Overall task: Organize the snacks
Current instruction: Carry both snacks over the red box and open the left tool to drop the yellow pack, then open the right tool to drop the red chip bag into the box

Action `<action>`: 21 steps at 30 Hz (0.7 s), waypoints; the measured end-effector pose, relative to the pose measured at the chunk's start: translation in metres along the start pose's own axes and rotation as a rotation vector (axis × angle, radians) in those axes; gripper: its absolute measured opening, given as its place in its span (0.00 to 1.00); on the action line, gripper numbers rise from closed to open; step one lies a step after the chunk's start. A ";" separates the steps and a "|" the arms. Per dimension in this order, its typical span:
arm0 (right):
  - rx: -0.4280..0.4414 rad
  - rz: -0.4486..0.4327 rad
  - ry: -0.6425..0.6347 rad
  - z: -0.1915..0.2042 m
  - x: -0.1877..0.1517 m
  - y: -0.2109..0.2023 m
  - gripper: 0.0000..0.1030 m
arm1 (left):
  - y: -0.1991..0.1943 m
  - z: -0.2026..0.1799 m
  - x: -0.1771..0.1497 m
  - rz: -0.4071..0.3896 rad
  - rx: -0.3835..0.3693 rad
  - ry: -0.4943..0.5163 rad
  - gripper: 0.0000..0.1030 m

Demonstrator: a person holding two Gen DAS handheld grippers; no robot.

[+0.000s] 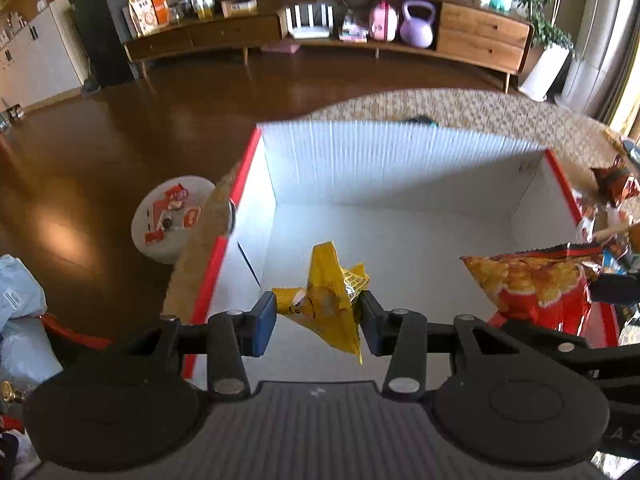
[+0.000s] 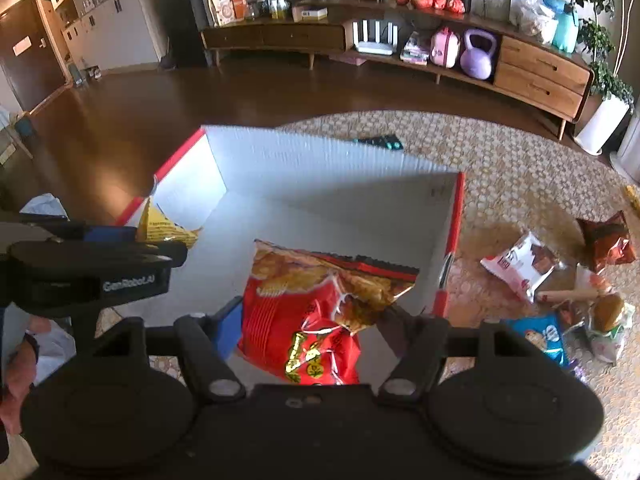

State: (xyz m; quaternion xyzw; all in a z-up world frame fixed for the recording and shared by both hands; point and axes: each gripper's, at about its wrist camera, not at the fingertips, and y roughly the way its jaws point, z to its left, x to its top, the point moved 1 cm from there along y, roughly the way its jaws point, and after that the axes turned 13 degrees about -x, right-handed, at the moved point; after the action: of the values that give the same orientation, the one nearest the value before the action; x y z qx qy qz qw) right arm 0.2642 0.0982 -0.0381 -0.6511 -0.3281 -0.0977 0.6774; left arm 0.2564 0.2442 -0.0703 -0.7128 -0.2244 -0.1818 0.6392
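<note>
Crumpled yellow snack pkt [image 1: 320, 300] & red chip bag [image 2: 316, 320], both above white box [image 1: 400, 168].

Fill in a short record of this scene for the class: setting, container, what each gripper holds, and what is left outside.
setting: living room, patterned rug
container: white box with red rim, nothing lying on its floor
left gripper: shut on yellow snack packet, over the box
right gripper: shut on red chip bag, over the box
left outside: several snack packets on the rug, right of the box
</note>
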 end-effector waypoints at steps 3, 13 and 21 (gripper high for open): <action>-0.007 0.022 -0.022 0.004 -0.002 0.007 0.69 | 0.009 0.000 -0.004 0.025 0.001 0.006 0.43; 0.009 -0.002 -0.021 0.006 -0.006 -0.001 0.80 | 0.005 0.003 -0.010 0.009 -0.047 -0.033 0.54; 0.010 -0.032 0.003 -0.003 -0.007 -0.020 0.93 | -0.018 -0.004 -0.010 -0.048 -0.049 -0.011 0.71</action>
State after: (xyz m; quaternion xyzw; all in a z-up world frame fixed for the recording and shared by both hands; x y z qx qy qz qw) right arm 0.2488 0.0905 -0.0260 -0.6424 -0.3380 -0.1078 0.6793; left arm 0.2379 0.2413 -0.0608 -0.7236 -0.2404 -0.1989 0.6156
